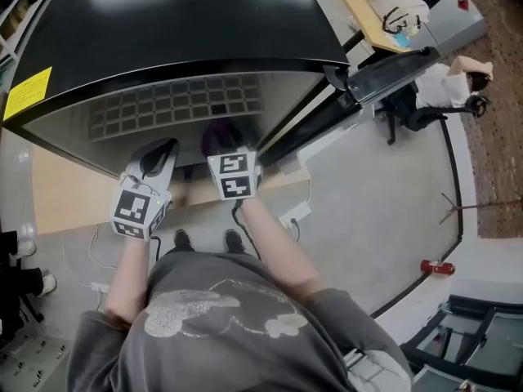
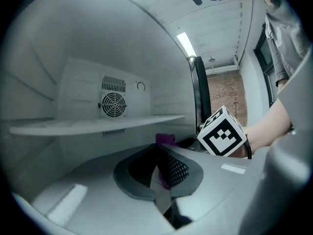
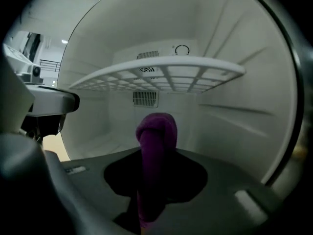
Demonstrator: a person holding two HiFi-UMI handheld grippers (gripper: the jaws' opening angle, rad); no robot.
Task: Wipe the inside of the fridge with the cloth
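The right gripper (image 3: 155, 190) is clamped on the purple cloth (image 3: 156, 131), held inside the fridge (image 3: 239, 116) below the shelf (image 3: 161, 67), seemingly clear of its walls. The left gripper (image 2: 159, 173) is closed and empty. Wiping looks about to begin; next the cloth needs pressing against a wall.

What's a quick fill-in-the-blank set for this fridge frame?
1. The cloth clamped in the right gripper is ____ in colour.
2. Inside the fridge, the round fan grille sits on the ____ wall.
3. Seen from above, the fridge's outer top is ____.
Missing words: purple; back; black.
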